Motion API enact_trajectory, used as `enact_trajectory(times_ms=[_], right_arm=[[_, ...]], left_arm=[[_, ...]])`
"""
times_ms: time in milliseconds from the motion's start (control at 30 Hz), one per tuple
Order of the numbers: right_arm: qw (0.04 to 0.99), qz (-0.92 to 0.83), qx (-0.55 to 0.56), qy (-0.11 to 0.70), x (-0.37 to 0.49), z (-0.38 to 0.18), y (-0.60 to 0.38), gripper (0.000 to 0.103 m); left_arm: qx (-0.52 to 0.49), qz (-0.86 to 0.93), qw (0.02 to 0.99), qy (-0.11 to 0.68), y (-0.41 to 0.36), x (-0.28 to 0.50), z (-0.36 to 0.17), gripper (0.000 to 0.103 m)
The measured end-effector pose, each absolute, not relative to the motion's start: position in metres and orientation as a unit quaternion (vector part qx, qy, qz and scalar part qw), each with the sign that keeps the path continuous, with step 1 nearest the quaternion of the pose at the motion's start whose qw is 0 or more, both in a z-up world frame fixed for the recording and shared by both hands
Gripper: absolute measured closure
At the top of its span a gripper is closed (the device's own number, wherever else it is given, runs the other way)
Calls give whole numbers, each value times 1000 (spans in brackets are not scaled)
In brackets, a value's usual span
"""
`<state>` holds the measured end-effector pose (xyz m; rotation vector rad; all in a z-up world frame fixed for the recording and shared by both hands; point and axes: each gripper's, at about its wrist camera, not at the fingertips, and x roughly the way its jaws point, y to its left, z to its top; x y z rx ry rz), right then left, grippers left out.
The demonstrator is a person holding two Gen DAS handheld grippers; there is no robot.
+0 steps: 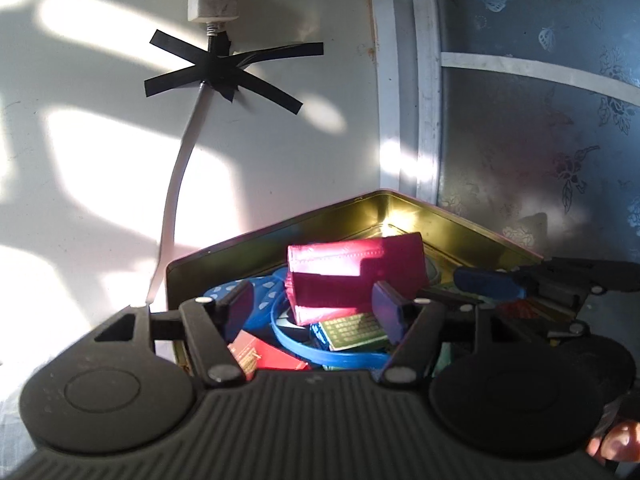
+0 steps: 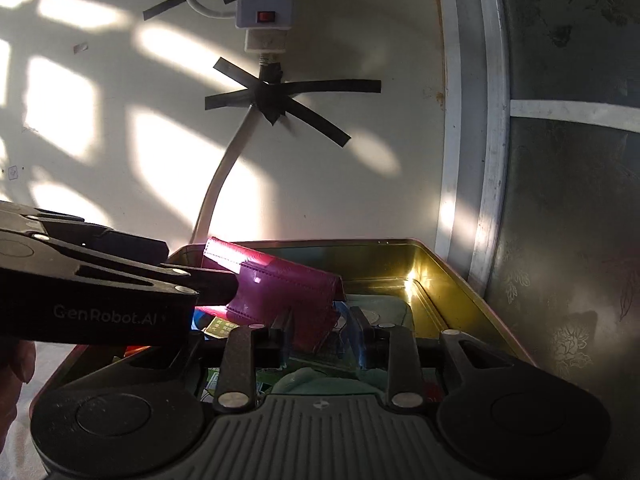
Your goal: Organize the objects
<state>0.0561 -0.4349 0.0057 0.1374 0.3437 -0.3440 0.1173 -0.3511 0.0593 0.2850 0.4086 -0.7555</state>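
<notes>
While both claws hover over the tin (image 1: 400,208), sorting looks nearly finished.
Left claw (image 1: 312,312) and right claw (image 2: 324,340) spread, empty; pink wallet (image 1: 352,276) rests inside.

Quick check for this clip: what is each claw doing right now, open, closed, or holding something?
Left claw: open, pads clear of the pink wallet in the tin.
Right claw: partly open, nothing visibly gripped.
</notes>
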Motion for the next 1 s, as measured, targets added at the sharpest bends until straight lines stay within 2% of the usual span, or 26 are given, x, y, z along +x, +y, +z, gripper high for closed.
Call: enact_trajectory(times_ms=[67,400,533,733,933,1000], right_arm=[[970,-166,91,154,45,4,-434,69],[968,-161,169,96,-24,9,-396,64],[967,-156,183,83,-47,11,-373,63],[966,-143,194,93,-68,4,-338,58],[961,-111,217,131,-75,-6,-310,57],[960,-104,219,143,-77,-9,-299,52]], left_arm=[[134,-358,903,199,-345,113,62,32],[124,-323,912,221,-289,70,70,18],[117,-301,918,231,-253,57,63,16],[113,-262,927,245,-198,40,47,15],[115,-226,935,247,-159,24,32,8],[120,-214,936,251,-150,20,27,6]])
